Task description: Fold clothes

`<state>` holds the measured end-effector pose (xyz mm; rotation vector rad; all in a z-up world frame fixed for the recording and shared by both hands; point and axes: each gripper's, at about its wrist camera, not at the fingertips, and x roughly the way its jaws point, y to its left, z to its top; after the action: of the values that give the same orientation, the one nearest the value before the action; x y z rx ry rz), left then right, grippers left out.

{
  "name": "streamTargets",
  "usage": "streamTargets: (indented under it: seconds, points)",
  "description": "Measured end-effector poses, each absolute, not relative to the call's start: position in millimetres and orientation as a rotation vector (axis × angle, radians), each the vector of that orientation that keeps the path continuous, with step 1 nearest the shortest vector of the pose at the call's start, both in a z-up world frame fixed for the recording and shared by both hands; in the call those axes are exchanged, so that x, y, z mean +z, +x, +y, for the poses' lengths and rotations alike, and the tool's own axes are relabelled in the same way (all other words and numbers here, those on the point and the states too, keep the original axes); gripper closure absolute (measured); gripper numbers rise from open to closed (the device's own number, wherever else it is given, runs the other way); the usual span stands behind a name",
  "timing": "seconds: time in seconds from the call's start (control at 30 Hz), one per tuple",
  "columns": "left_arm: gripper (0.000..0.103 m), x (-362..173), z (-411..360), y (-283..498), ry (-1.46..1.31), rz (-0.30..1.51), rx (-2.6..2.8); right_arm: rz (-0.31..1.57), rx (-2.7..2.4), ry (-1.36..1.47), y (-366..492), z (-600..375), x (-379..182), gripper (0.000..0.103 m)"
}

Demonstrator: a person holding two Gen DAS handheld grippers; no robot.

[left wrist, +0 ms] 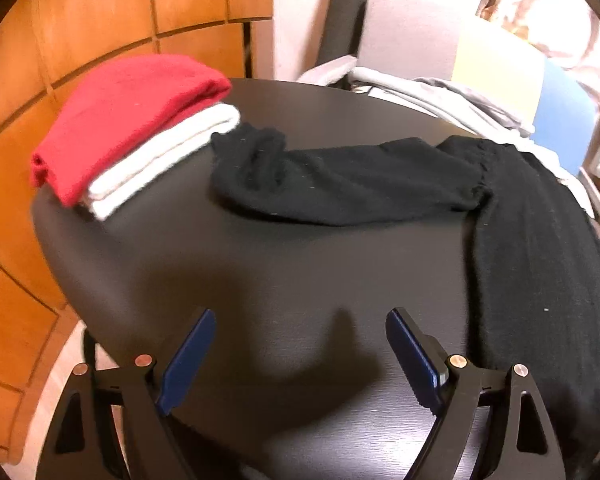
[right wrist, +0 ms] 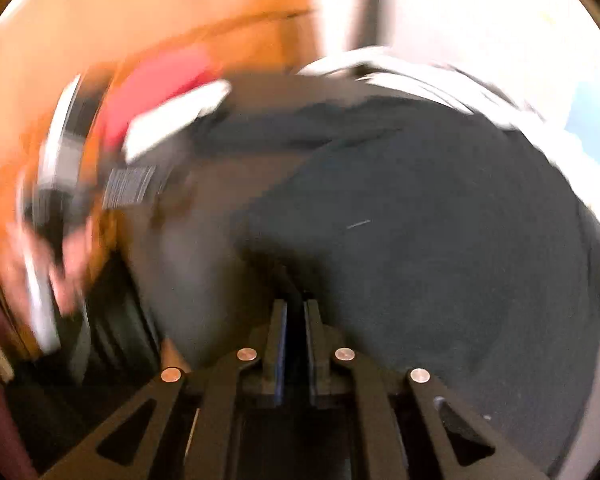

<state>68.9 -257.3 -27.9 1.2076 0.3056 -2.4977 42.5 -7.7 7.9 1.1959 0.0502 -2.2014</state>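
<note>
My left gripper (left wrist: 300, 344) is spread wide above the black table (left wrist: 260, 280); my right gripper (right wrist: 296, 320) pinches the black sweater (right wrist: 440, 260).

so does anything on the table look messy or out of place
Only the black garment: it lies unfolded, its sleeve bunched toward the neat red and white folded stack. Nothing looks spilled or damaged.

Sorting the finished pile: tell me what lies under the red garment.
Under the folded red garment lies a folded white garment, resting on the black table. Anything between its layers is hidden.
</note>
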Motion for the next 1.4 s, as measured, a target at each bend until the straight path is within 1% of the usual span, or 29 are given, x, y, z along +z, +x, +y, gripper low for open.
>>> streamTargets:
  seconds: [0.07,0.13,0.2,0.23,0.3,0.33,0.37,0.4,0.67,0.8,1.03,1.27,1.4]
  points:
    - [0.015,-29,-248,63,1.233,0.279,-2.520,-0.272,-2.253,1.195,16,48,8,0.097]
    - [0.015,-32,-230,54,1.297,0.241,-2.559,-0.546,-2.242,1.216,-7,96,-8,0.096]
    - [0.015,-34,-214,46,1.351,0.205,-2.588,-0.756,-2.208,1.264,-24,135,-38,0.096]
    - [0.015,-36,-202,40,1.380,0.180,-2.610,-0.824,-2.203,1.286,-30,149,-50,0.096]
    - [0.015,-38,-177,31,1.422,0.108,-2.662,-0.823,-2.247,1.304,-27,160,-63,0.098]
    - [0.015,-41,-167,27,1.447,0.070,-2.679,-0.859,-2.233,1.258,-22,164,-66,0.094]
    - [0.015,-45,-156,23,1.490,0.030,-2.684,-0.888,-2.224,1.239,-20,166,-67,0.088]
    - [0.015,-48,-145,19,1.534,-0.012,-2.687,-0.902,-2.223,1.220,-17,167,-68,0.086]
    - [0.014,-40,-107,14,1.651,0.099,-2.913,-0.808,-2.325,1.053,10,169,-69,0.085]
    - [0.014,-36,-89,4,1.720,0.173,-2.952,-0.828,-2.310,1.039,10,163,-74,0.085]
    - [0.014,-36,-91,15,1.862,0.489,-3.007,-0.822,-2.312,1.009,22,166,-71,0.085]
    - [0.014,-35,-77,26,1.919,0.499,-3.055,-0.821,-2.316,1.005,20,163,-72,0.085]
    - [0.014,-33,-65,29,1.996,0.572,-3.090,-0.813,-2.320,1.003,18,161,-72,0.085]
